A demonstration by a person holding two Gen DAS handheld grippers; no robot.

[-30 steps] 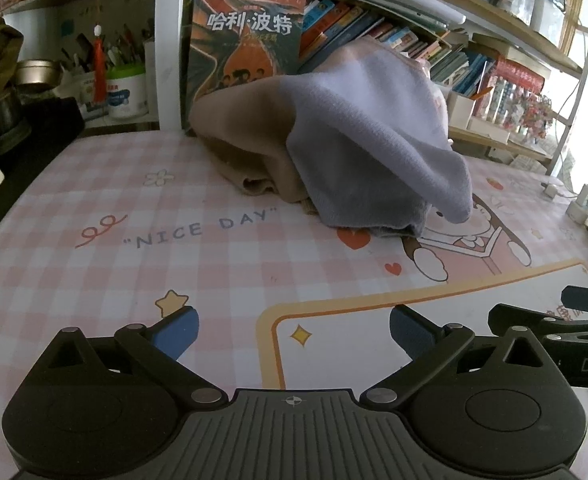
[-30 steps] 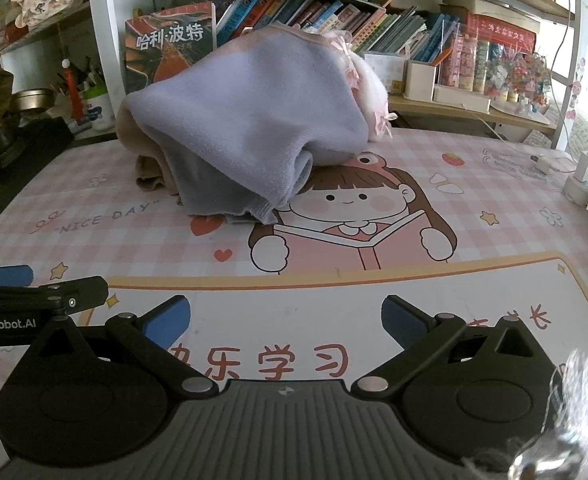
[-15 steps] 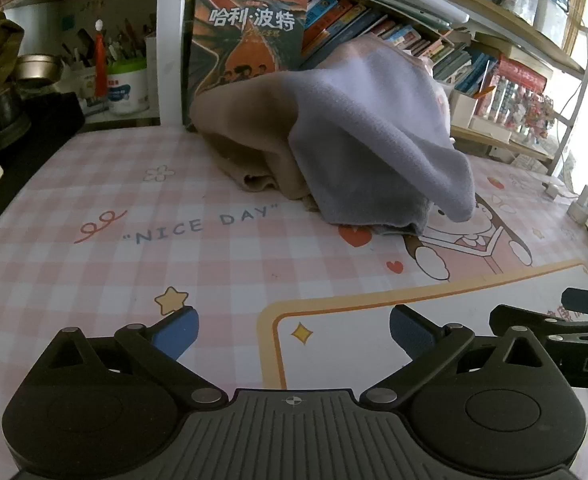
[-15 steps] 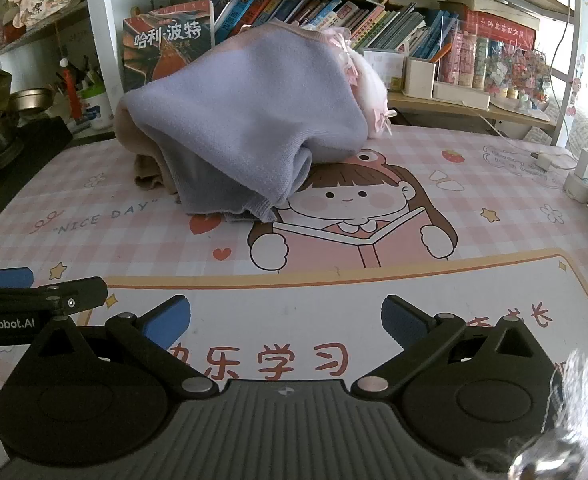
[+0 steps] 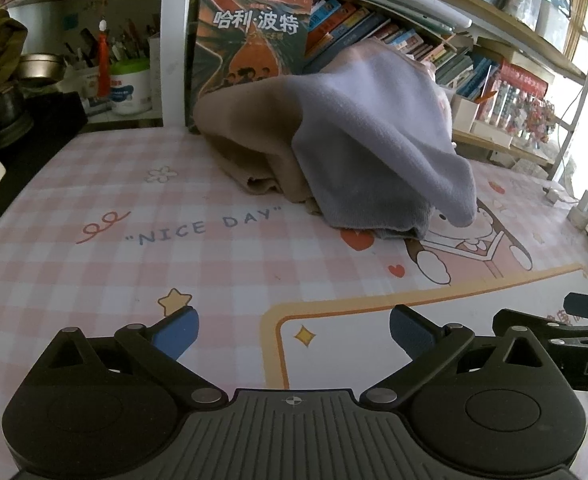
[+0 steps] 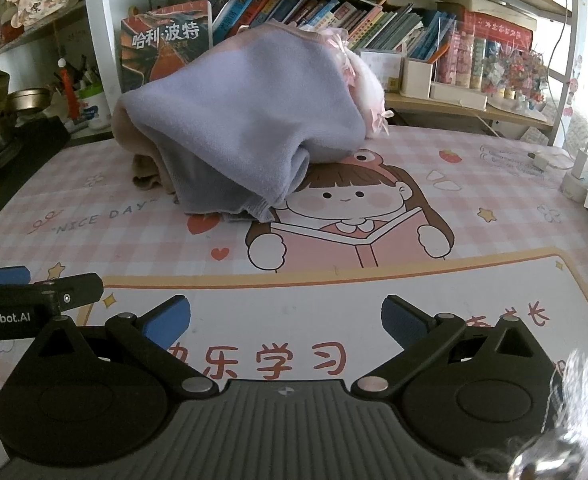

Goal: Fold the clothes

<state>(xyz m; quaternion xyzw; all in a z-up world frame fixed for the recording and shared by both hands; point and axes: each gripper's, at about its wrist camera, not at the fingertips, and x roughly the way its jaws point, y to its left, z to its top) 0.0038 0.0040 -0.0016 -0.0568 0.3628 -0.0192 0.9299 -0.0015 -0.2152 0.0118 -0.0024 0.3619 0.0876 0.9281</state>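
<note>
both the left gripper (image 5: 292, 330) and right gripper (image 6: 286, 316) sit released and empty at lower frame; a lavender garment (image 6: 250, 120) is heaped over a tan garment (image 5: 246, 128) at upper centre of the pink checked mat (image 5: 94, 280).

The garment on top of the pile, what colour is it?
Pale lavender garment; right wrist view.

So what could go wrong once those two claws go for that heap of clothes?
Likely snags, as I judge them:
1. The lavender garment lies draped over a tan garment, so a pinch may lift both at once.
2. The heap sits right against the books on the shelf; pulling it could knock them.
3. The left gripper and right gripper, both open, are close side by side and may bump.
</note>
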